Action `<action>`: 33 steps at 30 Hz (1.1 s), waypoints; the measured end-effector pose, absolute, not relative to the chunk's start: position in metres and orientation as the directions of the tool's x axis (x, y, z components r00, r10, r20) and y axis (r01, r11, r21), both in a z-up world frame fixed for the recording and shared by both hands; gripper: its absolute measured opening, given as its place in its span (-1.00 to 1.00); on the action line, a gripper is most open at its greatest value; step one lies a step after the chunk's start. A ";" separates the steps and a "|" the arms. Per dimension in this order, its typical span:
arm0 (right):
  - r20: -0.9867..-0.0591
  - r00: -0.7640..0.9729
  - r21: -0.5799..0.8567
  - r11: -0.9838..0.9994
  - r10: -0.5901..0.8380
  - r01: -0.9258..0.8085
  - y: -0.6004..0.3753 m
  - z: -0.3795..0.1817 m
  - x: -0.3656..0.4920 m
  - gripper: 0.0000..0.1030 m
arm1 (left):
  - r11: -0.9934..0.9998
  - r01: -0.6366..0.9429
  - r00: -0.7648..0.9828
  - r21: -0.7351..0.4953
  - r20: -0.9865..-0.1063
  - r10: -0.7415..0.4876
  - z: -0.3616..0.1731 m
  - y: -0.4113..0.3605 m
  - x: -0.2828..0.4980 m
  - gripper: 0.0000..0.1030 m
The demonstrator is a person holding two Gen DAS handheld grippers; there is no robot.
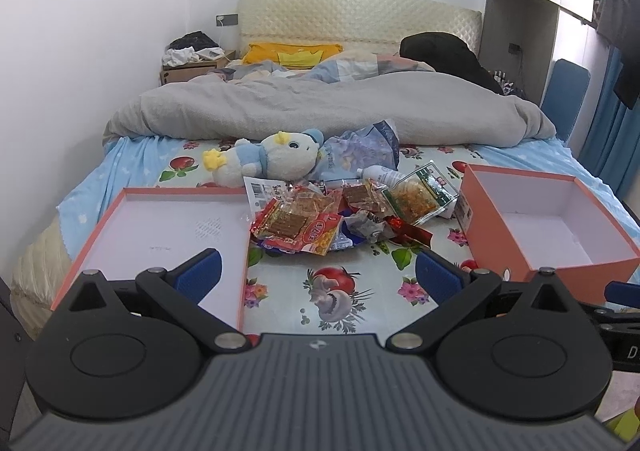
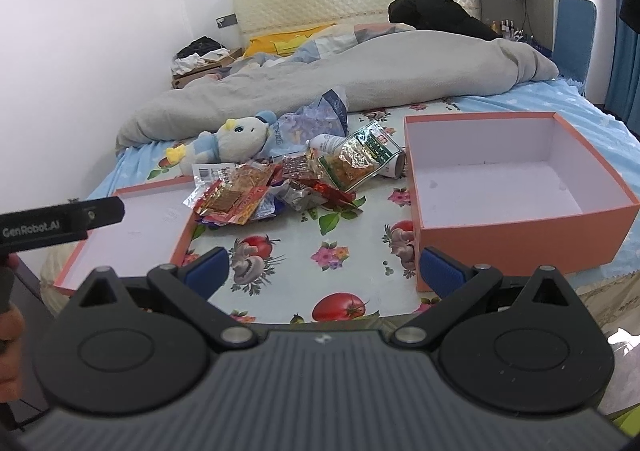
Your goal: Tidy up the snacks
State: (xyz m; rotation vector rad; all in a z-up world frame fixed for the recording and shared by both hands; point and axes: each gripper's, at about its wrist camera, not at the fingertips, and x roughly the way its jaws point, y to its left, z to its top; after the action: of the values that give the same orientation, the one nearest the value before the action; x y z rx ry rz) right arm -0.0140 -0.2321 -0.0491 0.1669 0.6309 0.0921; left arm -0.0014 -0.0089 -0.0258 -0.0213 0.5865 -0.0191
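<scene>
A heap of snack packets [image 1: 320,217] [image 2: 276,191] lies on a fruit-print cloth [image 1: 332,287] on the bed, with a green-labelled clear packet [image 1: 420,193] [image 2: 360,161] at its right. An orange box [image 1: 548,219] [image 2: 508,187] with a white inside stands empty to the right. Its shallow lid [image 1: 160,235] [image 2: 132,227] lies to the left, also empty. My left gripper [image 1: 318,275] is open, short of the heap and holding nothing. My right gripper [image 2: 324,271] is open over the cloth, near the box's front left corner.
A plush toy [image 1: 268,159] [image 2: 228,141], a crumpled blue bag [image 1: 360,149] and a white bottle [image 1: 380,175] lie behind the snacks. A grey duvet [image 1: 320,107] covers the far half of the bed. The left gripper's body [image 2: 60,225] shows at the right view's left edge.
</scene>
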 end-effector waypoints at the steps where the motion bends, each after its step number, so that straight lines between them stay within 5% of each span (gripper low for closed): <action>1: -0.580 0.803 0.183 0.983 0.136 -0.034 -0.232 -0.049 -0.014 1.00 | 1.000 0.013 0.833 -0.026 -0.553 -0.025 -0.026 -0.009 -0.001 1.00; 33: -0.577 0.801 0.221 0.975 0.158 -0.033 -0.238 -0.078 0.020 0.88 | 0.996 0.086 0.780 -0.029 -0.620 -0.085 -0.061 -0.028 0.056 1.00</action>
State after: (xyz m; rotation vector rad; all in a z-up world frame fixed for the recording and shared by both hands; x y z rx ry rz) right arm 0.0203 -0.2376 -0.0782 0.2050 0.6340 0.1028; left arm 0.0559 -0.0283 -0.0607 0.0010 0.6694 -0.0925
